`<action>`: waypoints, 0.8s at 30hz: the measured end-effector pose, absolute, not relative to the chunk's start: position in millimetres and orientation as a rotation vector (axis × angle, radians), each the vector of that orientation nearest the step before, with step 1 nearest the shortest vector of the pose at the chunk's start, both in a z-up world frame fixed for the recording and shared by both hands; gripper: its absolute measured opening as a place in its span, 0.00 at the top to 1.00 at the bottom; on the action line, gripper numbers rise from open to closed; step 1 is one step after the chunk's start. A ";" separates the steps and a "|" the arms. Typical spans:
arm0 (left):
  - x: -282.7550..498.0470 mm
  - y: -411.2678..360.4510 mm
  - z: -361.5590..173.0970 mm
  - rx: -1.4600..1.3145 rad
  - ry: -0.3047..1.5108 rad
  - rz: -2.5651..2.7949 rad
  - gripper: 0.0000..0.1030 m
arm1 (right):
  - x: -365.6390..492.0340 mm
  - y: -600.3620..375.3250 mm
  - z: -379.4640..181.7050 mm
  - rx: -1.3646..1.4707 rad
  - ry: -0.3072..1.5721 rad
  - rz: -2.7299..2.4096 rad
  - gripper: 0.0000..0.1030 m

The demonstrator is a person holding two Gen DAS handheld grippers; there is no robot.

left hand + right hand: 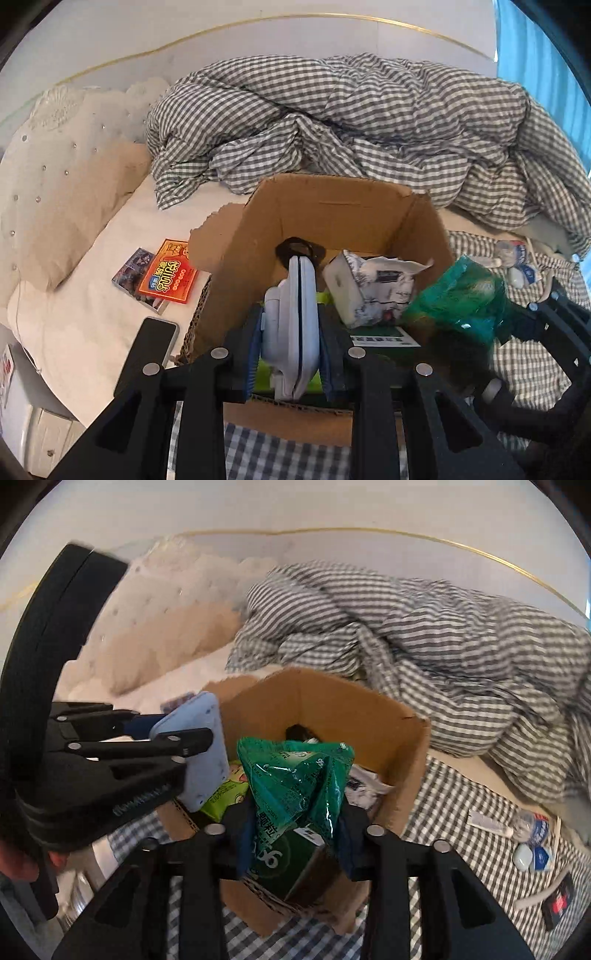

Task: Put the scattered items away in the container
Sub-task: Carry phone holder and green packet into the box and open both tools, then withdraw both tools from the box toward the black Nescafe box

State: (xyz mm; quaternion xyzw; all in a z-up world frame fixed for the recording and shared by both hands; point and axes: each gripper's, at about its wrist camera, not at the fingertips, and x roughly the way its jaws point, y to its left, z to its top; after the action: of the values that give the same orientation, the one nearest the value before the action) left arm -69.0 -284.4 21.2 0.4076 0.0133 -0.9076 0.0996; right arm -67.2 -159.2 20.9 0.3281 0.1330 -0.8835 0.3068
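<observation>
An open cardboard box (332,206) stood on the checked sheet of a bed, and served as the mark for all else. Inside it lay a torn white tissue pack (369,286), a lime-green packet (225,794) near the front corner, a dark round thing against the far wall, too dim to name, and a flat green-and-white carton on the floor of the box. Over its near rim the left gripper (290,354) had a pale blue, flat device (295,314) standing on edge between its blue pads; whether they pressed on it could not be told. The right gripper (291,843), also above the near rim, held a crinkled green plastic bag (295,786) with a dark green carton inside, jaws partly apart around it. Left of the box lay a red-orange packet (168,273); right of it, a water bottle (535,827).
</observation>
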 end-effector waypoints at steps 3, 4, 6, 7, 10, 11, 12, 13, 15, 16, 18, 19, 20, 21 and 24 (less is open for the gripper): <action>-67.5 -282.0 25.3 1.108 -0.027 -2.626 0.09 | -61.8 -163.1 16.9 0.815 0.467 -2.477 0.21; -65.5 -282.4 28.6 1.083 -0.022 -2.637 0.07 | -60.9 -161.6 18.6 0.796 0.482 -2.497 0.21; -62.5 -279.8 36.3 1.064 0.027 -2.686 0.05 | -58.5 -150.0 25.0 0.782 0.431 -2.460 0.21; -62.3 -276.6 39.1 1.057 0.031 -2.690 0.04 | -56.9 -142.7 29.3 0.775 0.402 -2.461 0.21; -60.1 -258.1 50.9 1.032 0.031 -2.725 0.04 | -47.6 -121.2 41.4 0.743 0.378 -2.498 0.21; -59.4 -249.2 55.6 1.024 0.027 -2.742 0.04 | -44.4 -114.4 45.7 0.735 0.373 -2.510 0.21; -58.4 -238.9 60.7 1.013 0.022 -2.763 0.04 | -39.8 -101.6 51.6 0.720 0.360 -2.531 0.21; -56.6 -229.8 66.1 1.002 0.019 -2.784 0.04 | -38.7 -93.5 56.5 0.713 0.343 -2.545 0.21; -52.9 -204.9 78.5 0.978 -0.010 -2.827 0.04 | -32.3 -63.4 70.3 0.697 0.275 -2.583 0.21; -49.2 -193.8 85.5 0.959 -0.024 -2.852 0.03 | -27.2 -48.9 76.2 0.692 0.240 -2.603 0.19; -44.7 -164.0 95.4 0.923 -0.026 -2.921 0.00 | -23.0 -11.7 85.9 0.696 0.176 -2.647 0.18; -44.3 -150.7 97.6 0.920 -0.030 -2.947 0.00 | -21.4 4.2 88.3 0.691 0.153 -2.679 0.17; -44.4 -130.9 95.7 0.923 -0.051 -2.978 0.00 | -17.7 24.1 89.3 0.686 0.125 -2.717 0.17; -45.4 -117.0 92.2 0.929 -0.071 -2.992 0.00 | -12.2 52.0 89.3 0.691 0.082 -2.764 0.15; -53.1 -71.6 64.1 1.008 -0.102 -3.022 0.00 | -3.6 119.0 75.4 0.764 -0.015 -2.869 0.14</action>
State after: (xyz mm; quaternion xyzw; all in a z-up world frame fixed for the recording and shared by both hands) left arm -53.1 -71.6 64.1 0.3163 -0.0321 -0.9478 -0.0227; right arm -3.6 119.0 75.4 0.2564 -0.0052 -0.9627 0.0861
